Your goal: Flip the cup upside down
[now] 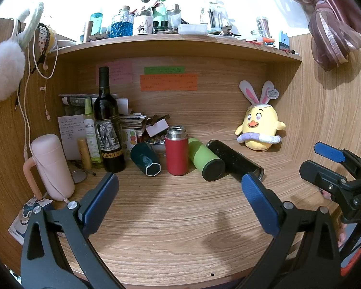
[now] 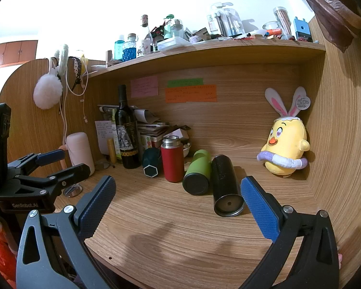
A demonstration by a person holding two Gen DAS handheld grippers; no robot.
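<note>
Wood-grain desk (image 1: 180,216) with back panel and overhead shelf (image 1: 175,41) crowded with bottles and jars; coloured paper notes (image 1: 168,82) stuck on the back panel.

Far left: pink lidded bottle (image 1: 51,166) with strap, upright; dark wine bottle (image 1: 108,125) with elephant label, upright, in front of a stack of papers; slim green spray bottle (image 1: 90,132) touching its left side.

Far centre, left to right: dark teal cup (image 1: 145,159) lying tilted, hexagonal base toward the viewer; red cup (image 1: 177,153), upright, steel mouth uncovered; green cup (image 1: 205,159) on its side, dark end nearest; black cup (image 2: 225,185) on its side, just right of the green one, open end nearest.

Far right: yellow chick plush (image 1: 260,127) with rabbit ears, against the back panel.

Left gripper (image 1: 180,202): jaws spread wide, holding nothing, over bare desk near the cups.

Right gripper (image 2: 178,204): jaws spread wide, holding nothing; right pad beside the black cup's mouth, contact not determinable.
</note>
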